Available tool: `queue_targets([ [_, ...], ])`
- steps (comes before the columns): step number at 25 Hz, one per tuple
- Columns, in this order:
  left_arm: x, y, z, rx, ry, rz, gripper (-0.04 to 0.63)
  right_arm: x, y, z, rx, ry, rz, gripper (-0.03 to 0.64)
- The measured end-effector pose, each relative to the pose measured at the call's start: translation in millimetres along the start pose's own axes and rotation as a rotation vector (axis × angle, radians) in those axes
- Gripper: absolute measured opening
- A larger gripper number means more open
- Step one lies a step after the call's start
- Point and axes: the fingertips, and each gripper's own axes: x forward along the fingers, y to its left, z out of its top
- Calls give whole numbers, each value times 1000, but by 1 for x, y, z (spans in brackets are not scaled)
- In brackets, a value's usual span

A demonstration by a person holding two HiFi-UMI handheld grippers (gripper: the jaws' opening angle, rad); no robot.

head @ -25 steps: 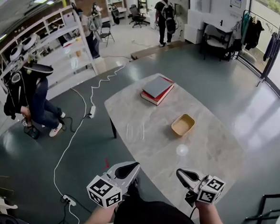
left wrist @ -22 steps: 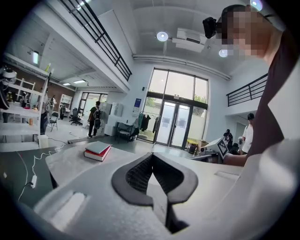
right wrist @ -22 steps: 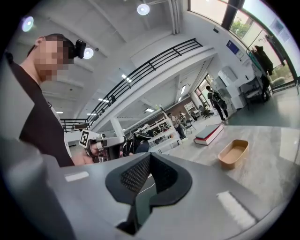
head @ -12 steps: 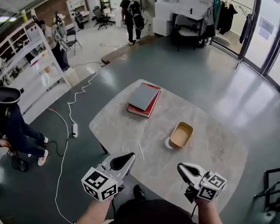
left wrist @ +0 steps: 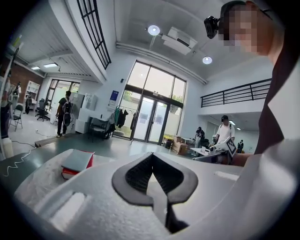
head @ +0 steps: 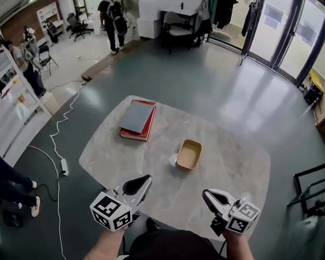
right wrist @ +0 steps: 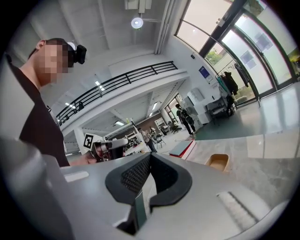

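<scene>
We hold both grippers low over the near edge of the table point(head: 237, 171), well apart from each other and touching nothing.

1. Left gripper point(head: 145, 179): in its own view point(left wrist: 151, 155) the two jaws meet at the tips, closed, with nothing between the pads.
2. Right gripper point(head: 206, 194): in its own view point(right wrist: 149, 156) the jaws are likewise closed tip to tip and empty.

The nearest thing to both is the tray point(head: 188, 154), a shallow tan dish with rounded corners. It lies flat near the middle of the table, ahead of the grippers and between their lines of reach. The right gripper view shows it too point(right wrist: 217, 162), open side up and apparently empty. A small white disc point(head: 173, 160) lies at its left edge; we cannot tell whether it touches the tray or sits partly under it.

Two stacked books point(head: 137, 119), a grey one on a red one, lie at the far left part of the table, well apart from the tray.

Handling, as we judge it: the tray looks light and stiff, with a thin raised rim and a smooth surface that may slide on the polished top. The best hold would be on the rim at the middle of a long side, one jaw inside and one outside. Pinching a corner would risk tipping it.
</scene>
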Motion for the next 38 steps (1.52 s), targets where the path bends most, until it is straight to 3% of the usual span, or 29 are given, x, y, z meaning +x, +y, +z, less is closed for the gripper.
queue_targets([
  [9,41,-56,0,34,12,-105,2,-50,-27,19,-14,-68,-78,0],
  [17,38,-57,4,33,-11,-77,2,-45,-17,33,-105,-41,-32,1],
  [27,26,-47,3,18,-36,-44,2,-43,-16,44,-259,-23,-92,0],
  [38,24,-32,1,0,-12,-17,2,-35,-18,38,-236,4,-85,0],
])
